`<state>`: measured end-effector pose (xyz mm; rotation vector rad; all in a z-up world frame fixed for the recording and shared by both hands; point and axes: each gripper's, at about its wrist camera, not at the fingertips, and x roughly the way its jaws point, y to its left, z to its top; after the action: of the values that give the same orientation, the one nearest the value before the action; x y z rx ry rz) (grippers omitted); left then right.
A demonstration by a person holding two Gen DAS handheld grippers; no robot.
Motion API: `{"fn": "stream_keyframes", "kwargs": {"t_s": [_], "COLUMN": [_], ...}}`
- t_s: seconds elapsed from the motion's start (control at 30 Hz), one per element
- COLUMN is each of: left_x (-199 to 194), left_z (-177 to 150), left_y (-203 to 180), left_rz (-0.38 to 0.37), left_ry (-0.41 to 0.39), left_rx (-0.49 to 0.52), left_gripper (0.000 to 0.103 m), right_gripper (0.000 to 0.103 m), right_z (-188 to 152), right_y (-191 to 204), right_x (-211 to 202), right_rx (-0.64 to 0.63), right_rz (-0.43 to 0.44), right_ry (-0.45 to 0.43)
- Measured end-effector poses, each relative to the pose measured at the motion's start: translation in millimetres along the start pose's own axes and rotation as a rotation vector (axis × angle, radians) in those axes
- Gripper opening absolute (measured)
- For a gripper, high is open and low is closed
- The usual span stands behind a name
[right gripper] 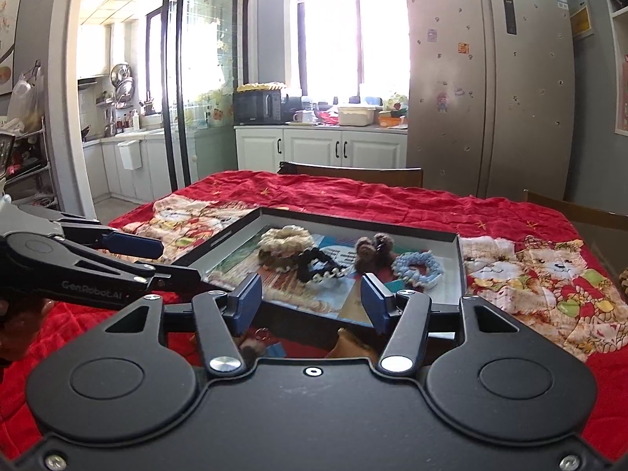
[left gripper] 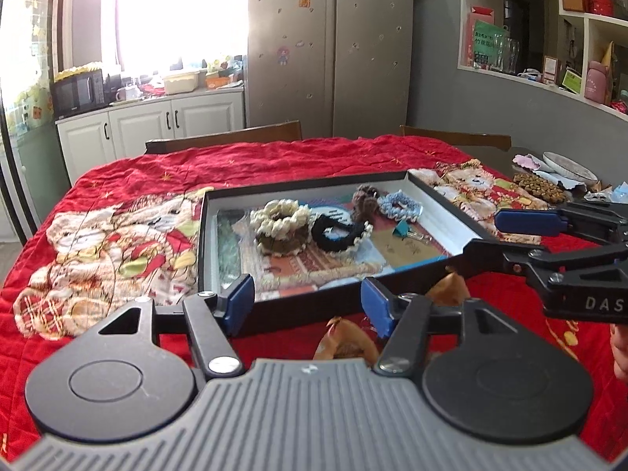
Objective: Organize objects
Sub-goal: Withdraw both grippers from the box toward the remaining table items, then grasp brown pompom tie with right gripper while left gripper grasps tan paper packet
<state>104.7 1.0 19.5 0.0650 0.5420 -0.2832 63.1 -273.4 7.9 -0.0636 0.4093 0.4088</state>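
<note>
I see the shallow black tray (left gripper: 428,271) resting on the red quilt (left gripper: 274,161), holding a cream scrunchie (left gripper: 279,218), a black one (left gripper: 341,231), a brown one (left gripper: 363,198), a blue one (left gripper: 400,202) and a teal binder clip (left gripper: 404,229). My left gripper (left gripper: 308,306) and right gripper (right gripper: 310,302) both stand parted with nothing between the pads, just short of the tray's near wall. One gripper body reads "GenRobot.AI"; the other shows "DAS".
</note>
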Motion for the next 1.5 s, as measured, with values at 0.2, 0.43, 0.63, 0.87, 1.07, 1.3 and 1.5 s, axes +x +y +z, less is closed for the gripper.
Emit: {"fn": "stream_keyframes", "kwargs": {"t_s": [0.2, 0.43, 0.63, 0.87, 1.07, 1.3, 1.5], "left_x": [2.3, 4.8, 8.8, 19.9, 24.7, 34.6, 42.5], "left_z": [-8.2, -12.9, -16.0, -20.6, -24.7, -27.3, -28.5], "left_y": [8.7, 16.8, 18.6, 17.4, 12.7, 5.9, 1.4], "left_rz": [-0.009, -0.025, -0.028, -0.041, -0.075, -0.093, -0.106], "left_ry": [0.013, 0.017, 0.026, 0.055, 0.068, 0.093, 0.109], "left_rx": [-0.028, -0.059, -0.056, -0.059, -0.052, -0.047, -0.042], "left_gripper": [0.073, 0.075, 0.075, 0.075, 0.075, 0.075, 0.075], "right_gripper": [0.056, 0.057, 0.057, 0.057, 0.057, 0.051, 0.045], "right_z": [-12.6, -28.8, -40.8, -50.0, -54.4, -57.3, -57.8], "right_y": [9.1, 21.6, 25.9, 26.7, 27.4, 25.4, 23.9], "right_x": [7.7, 26.0, 43.0, 59.5, 67.8, 69.1, 66.7], "right_rx": [0.013, 0.016, 0.029, 0.037, 0.034, 0.049, 0.06], "right_rz": [0.028, 0.05, 0.063, 0.054, 0.055, 0.064, 0.07], "right_ry": [0.029, 0.078, 0.117, 0.164, 0.194, 0.201, 0.201]}}
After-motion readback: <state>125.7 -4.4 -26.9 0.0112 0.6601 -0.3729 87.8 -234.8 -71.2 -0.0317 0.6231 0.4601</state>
